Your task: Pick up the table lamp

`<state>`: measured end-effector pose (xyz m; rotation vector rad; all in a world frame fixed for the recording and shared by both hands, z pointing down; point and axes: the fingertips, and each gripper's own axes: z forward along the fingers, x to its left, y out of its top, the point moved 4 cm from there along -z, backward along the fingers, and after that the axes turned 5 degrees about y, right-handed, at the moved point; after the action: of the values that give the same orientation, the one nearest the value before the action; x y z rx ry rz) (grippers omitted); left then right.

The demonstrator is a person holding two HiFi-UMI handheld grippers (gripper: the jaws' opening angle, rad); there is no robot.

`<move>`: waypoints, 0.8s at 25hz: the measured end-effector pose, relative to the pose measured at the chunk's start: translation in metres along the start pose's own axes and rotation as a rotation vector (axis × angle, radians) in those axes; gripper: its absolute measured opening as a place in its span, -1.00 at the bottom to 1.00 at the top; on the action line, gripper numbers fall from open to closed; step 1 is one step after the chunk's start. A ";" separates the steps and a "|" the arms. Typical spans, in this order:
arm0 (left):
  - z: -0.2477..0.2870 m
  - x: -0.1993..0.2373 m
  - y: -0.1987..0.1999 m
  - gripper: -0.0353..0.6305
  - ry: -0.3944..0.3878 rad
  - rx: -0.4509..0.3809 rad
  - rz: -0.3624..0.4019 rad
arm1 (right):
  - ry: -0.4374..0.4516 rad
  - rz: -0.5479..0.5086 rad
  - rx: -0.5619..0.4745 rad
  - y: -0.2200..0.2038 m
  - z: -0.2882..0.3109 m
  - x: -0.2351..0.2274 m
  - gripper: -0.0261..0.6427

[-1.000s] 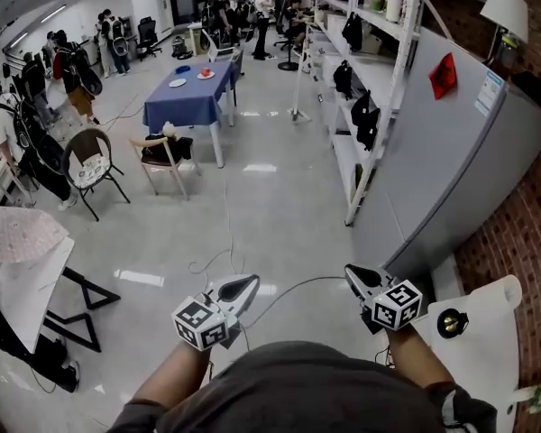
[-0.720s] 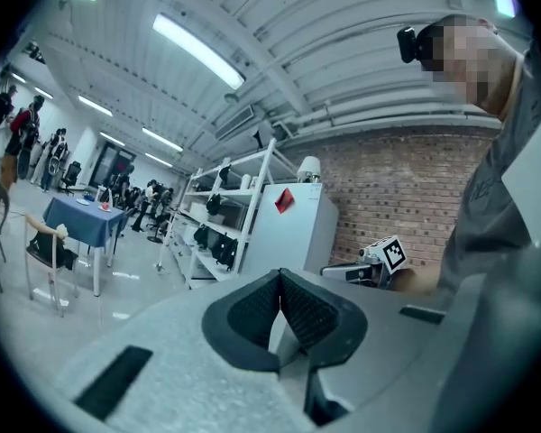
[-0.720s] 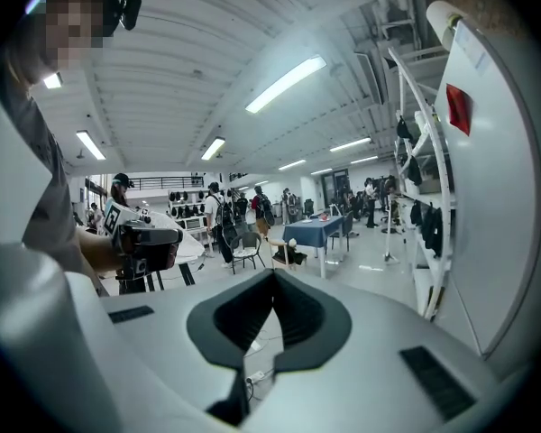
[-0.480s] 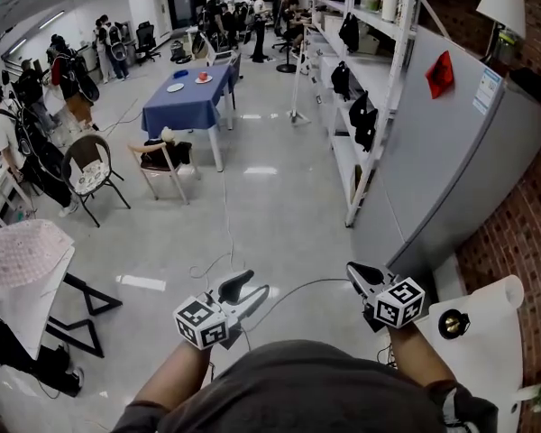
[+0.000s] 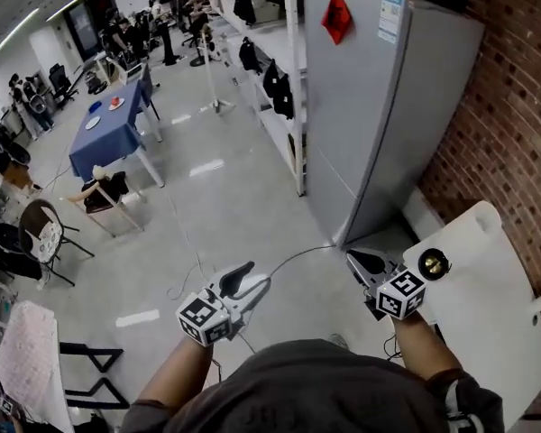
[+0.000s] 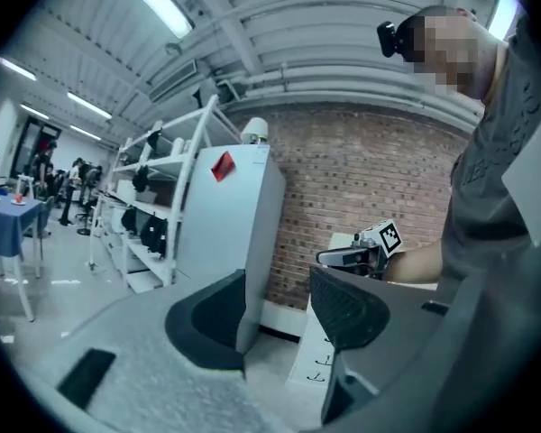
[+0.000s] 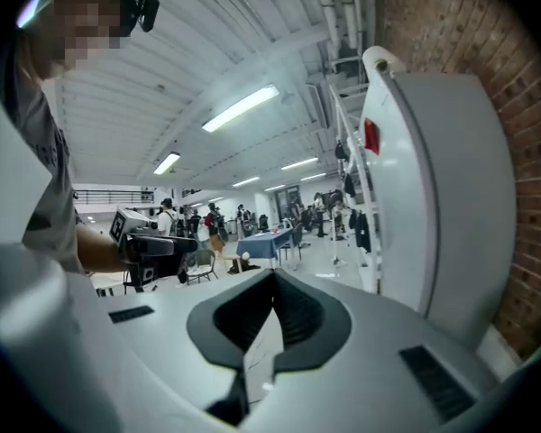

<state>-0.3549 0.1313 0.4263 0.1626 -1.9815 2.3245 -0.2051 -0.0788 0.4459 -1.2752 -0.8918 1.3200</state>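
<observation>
The table lamp (image 6: 255, 132) shows its white shade on top of a tall grey fridge (image 5: 370, 106); the right gripper view also catches the lamp (image 7: 379, 61) at the fridge's (image 7: 442, 197) top edge. Both grippers are held out low in front of me, well below and short of it. My left gripper (image 5: 248, 282) (image 6: 278, 282) has its jaws opening, with nothing between them. To its right, my right gripper (image 5: 365, 262) (image 7: 273, 278) is shut and empty, beside a white table (image 5: 478, 287).
A black round object (image 5: 433, 262) lies on the white table's near corner. A brick wall (image 5: 523, 106) stands behind the fridge. Shelving with black bags (image 5: 270, 70) runs to its left. A cable (image 5: 288, 260) crosses the floor. A blue table (image 5: 117, 129) and chairs stand farther left.
My view has swung right, so the fridge now sits in the middle. The left jaws went from shut to apart. Both grippers moved with the turn, the right one nearing the white table.
</observation>
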 end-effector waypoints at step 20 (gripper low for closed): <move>0.399 -0.237 -0.102 -0.26 -0.674 0.114 0.163 | -0.718 0.158 -0.118 -0.110 -0.352 -0.118 -0.94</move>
<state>-0.0962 -0.2451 0.5563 0.9365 -2.1753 2.7417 0.1453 -0.2261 0.5208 -0.9680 -1.3946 1.9253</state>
